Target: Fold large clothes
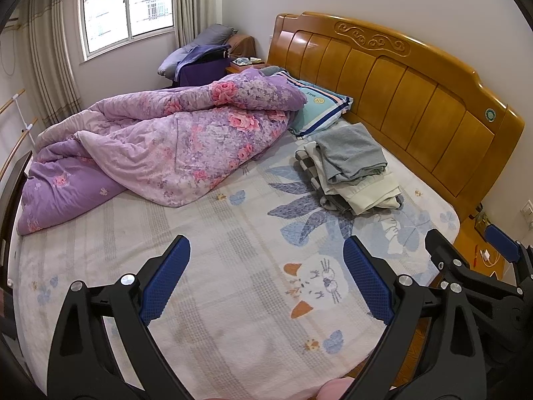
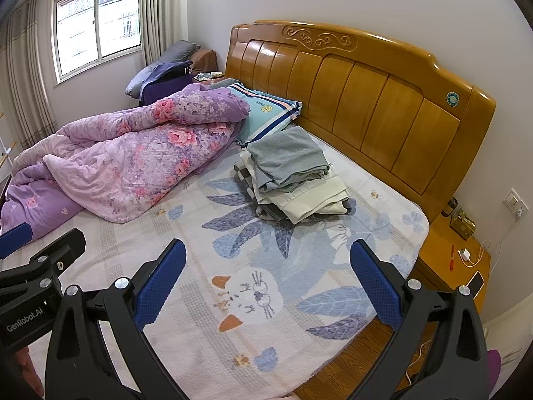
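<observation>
At the far left, striped curtains (image 1: 50,66) hang beside a barred window (image 1: 126,10), and below them a purple floral quilt (image 1: 160,143) lies bunched across the far half of the bed, its lilac underside turned up in places. Behind the quilt, in the corner, a heap of grey and dark purple bedding (image 1: 196,56) sits on a low piece of furniture. Nearer the camera, the left gripper (image 1: 266,280) hangs over the bare sheet (image 1: 216,233), its two blue-padded fingers spread wide with nothing between them. Beyond it, a teal pillow (image 1: 319,106) with striped edging leans out from under the quilt, touching the wooden headboard (image 1: 399,100). Just beside the pillow lies the pile of clothes (image 1: 349,170): a grey garment on top, cream cloth under it and a checked piece at the bottom, roughly stacked and resting on the sheet near the headboard, well apart from both grippers. In the right wrist view the same pile (image 2: 293,180) sits beyond a cartoon cat face (image 2: 256,296) printed on the sheet. The right gripper (image 2: 266,280) hovers above that print, fingers likewise wide apart and empty. Farthest right, a wooden nightstand (image 2: 443,266) stands against the bed, carrying a red pen, a white charger with cable and a phone.
</observation>
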`<state>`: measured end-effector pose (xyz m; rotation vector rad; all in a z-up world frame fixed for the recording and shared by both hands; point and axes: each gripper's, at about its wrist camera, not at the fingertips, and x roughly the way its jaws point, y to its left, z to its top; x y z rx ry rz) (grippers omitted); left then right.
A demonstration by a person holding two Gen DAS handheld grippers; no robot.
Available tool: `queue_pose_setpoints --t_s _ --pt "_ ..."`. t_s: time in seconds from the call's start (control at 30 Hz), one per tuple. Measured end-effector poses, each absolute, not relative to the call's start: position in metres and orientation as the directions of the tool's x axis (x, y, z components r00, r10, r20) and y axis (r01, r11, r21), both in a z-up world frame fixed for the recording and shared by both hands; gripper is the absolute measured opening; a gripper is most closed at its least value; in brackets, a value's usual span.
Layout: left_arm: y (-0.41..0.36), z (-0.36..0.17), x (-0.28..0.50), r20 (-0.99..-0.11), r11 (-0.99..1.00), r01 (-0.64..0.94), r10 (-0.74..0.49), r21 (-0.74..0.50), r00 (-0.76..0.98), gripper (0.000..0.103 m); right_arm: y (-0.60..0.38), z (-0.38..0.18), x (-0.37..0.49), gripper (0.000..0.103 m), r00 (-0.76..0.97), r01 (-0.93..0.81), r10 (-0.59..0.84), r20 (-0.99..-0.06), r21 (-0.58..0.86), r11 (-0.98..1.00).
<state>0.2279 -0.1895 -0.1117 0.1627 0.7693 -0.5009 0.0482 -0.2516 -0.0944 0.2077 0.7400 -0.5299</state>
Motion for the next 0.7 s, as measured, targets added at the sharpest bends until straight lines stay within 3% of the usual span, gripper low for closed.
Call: queue_pose_setpoints --t_s 0.7 --pt "-0.1894 -0.1103 0.228 -0.702 0.871 0.489 -0.371 -0.038 0.608 0.094 -0.253 -0.0939 0.0518 0.095 0.616 0.524 -0.385 -0.688 -0.008 0.852"
